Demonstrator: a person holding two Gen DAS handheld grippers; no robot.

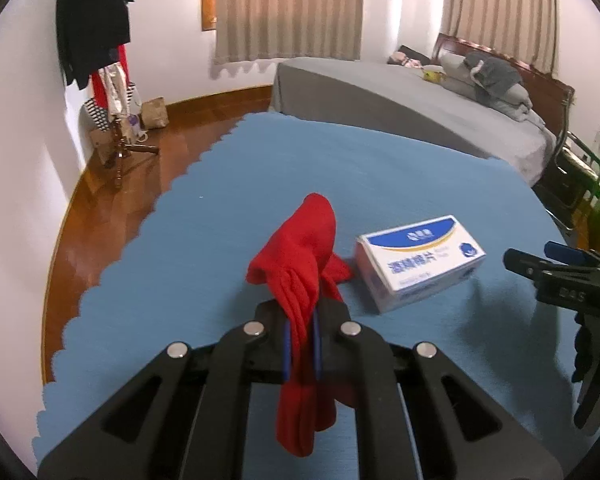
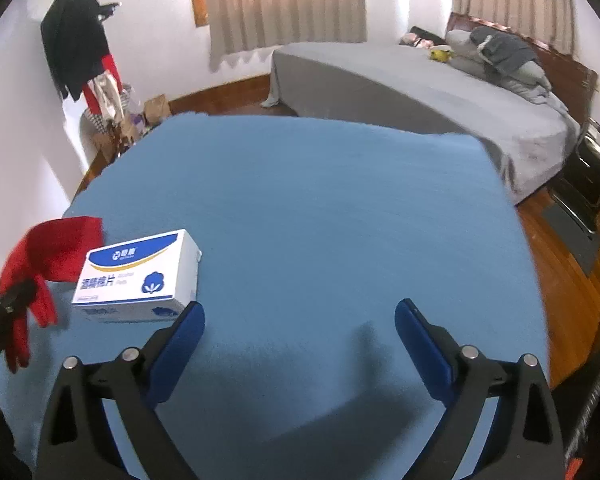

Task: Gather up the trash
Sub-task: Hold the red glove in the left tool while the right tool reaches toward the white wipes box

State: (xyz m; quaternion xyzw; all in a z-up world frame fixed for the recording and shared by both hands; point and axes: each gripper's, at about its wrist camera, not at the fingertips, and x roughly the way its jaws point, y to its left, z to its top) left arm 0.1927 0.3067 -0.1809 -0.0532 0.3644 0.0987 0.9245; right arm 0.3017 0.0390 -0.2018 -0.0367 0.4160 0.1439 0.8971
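My left gripper (image 1: 301, 320) is shut on a red cloth (image 1: 304, 256), which is pinched between the blue pads and hangs over the blue table cover (image 1: 220, 184). The cloth also shows at the far left of the right wrist view (image 2: 48, 252). A white and blue box of alcohol pads (image 1: 418, 262) lies on the table just right of the cloth, and it also shows in the right wrist view (image 2: 138, 276). My right gripper (image 2: 298, 322) is open and empty above the table, with its left finger beside the box's near corner. It shows at the right edge of the left wrist view (image 1: 556, 264).
A grey bed (image 2: 420, 84) stands behind the table. A coat rack with dark clothes (image 1: 94, 20) stands at the far left by the wall. Wooden floor (image 1: 112, 200) lies left of the table, and dark furniture (image 2: 584, 196) stands at the right.
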